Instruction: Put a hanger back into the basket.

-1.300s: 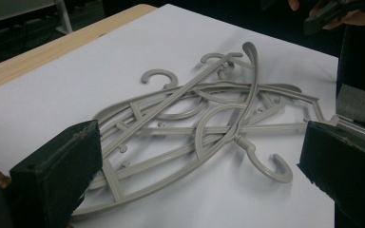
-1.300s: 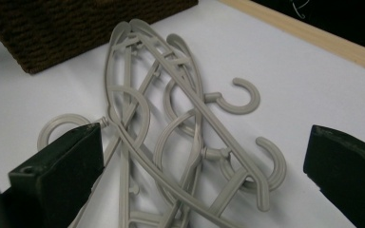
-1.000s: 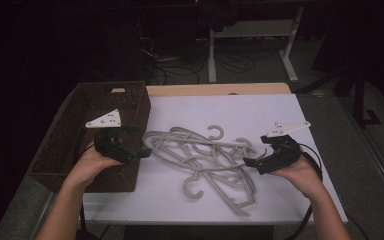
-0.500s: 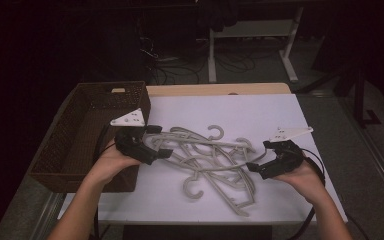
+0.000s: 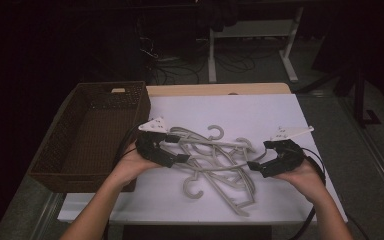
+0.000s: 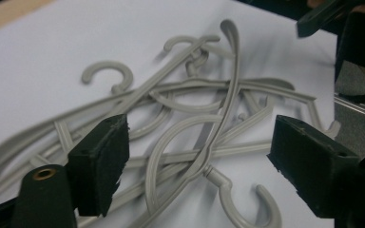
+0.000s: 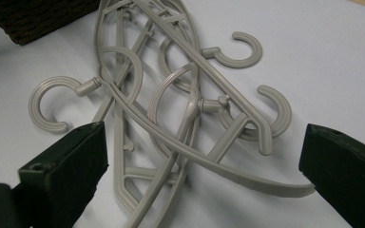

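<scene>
The grey hangers [image 5: 215, 162] lie tangled mid-tabletop [image 5: 260, 107], nearer its front edge, with bare white room toward the back. The left claw [image 5: 181, 150], jaws just closing yet gaping around the pile's left end, grips nothing. The right claw [image 5: 252, 165] gapes at the pile's right end, the basket [image 5: 55, 165] at the left edge.

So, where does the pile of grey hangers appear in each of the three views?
High view: hangers lie at centre on the white table, between both hand-held grippers.
Left gripper view: hangers spread across the middle, beyond the two black jaws.
Right gripper view: hangers run from top to bottom centre, between the jaws.
Shared landmark: the white table under them.
</scene>
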`<state>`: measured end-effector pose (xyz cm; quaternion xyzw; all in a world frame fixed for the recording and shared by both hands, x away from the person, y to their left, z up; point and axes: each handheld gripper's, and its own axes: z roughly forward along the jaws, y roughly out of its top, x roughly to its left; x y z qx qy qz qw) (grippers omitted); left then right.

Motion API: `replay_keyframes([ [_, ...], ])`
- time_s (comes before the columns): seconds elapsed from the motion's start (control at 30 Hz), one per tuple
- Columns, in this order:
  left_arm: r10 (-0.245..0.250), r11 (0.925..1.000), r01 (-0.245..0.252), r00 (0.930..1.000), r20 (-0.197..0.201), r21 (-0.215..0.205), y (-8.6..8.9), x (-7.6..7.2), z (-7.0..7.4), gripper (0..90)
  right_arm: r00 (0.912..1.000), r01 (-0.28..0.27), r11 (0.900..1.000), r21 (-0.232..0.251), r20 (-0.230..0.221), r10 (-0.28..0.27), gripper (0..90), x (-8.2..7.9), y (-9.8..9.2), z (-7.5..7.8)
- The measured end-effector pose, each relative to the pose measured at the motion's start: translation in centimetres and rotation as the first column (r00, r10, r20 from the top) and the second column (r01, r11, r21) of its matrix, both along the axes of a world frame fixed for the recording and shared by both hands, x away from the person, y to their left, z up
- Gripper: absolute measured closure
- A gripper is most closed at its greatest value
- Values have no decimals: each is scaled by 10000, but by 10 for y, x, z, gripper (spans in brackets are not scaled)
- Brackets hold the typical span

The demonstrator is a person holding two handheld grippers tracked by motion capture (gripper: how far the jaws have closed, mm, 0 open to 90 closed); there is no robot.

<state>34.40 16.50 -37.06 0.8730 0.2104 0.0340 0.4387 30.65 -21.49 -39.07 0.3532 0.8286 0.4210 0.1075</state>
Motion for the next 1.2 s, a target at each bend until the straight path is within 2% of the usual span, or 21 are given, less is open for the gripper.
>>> replay_keyframes([
  [0.13, 91, 9977, -81, 9999, -146, 669, -7, 2, -18, 248, 10000, -35, 10000, 5, -5, 35, 22, 0, 0, 0],
  [0.3, 287, 9885, -277, 9996, -46, 1484, -14, 2, -36, 278, 9999, -136, 9999, -35, -19, 136, 22, 0, 2, -1],
  [0.43, 559, 9843, -508, 9981, -254, 1691, -15, 3, -47, 304, 9999, -163, 9998, -91, -17, 163, 23, 0, 2, -1],
  [0.53, 659, 9778, -589, 9974, -281, 2012, -16, 4, -55, 311, 9998, -187, 9998, -92, -21, 186, 23, 0, 2, -1],
  [0.6, 736, 9720, -649, 9968, -304, 2260, -15, 5, -61, 312, 9998, -193, 9998, -101, -29, 193, 23, 0, 3, -1],
  [0.77, 951, 9499, -882, 9954, -87, 3000, -16, 7, -71, 329, 9997, -251, 9996, -129, -40, 250, 23, 0, 4, -2],
  [0.93, 821, 9415, -849, 9964, 223, 3261, -16, 6, -74, 393, 9996, -267, 9995, -153, -56, 267, 23, 0, 4, -3],
  [1.03, 704, 9333, -834, 9963, 499, 3492, -18, 3, -75, 447, 9996, -281, 9995, -145, -21, 281, 24, 1, 4, -3],
  [1.2, 252, 9322, -478, 9974, 674, 3587, -19, 1, -75, 515, 9997, -225, 9997, -113, -47, 224, 28, 0, 4, -2],
])
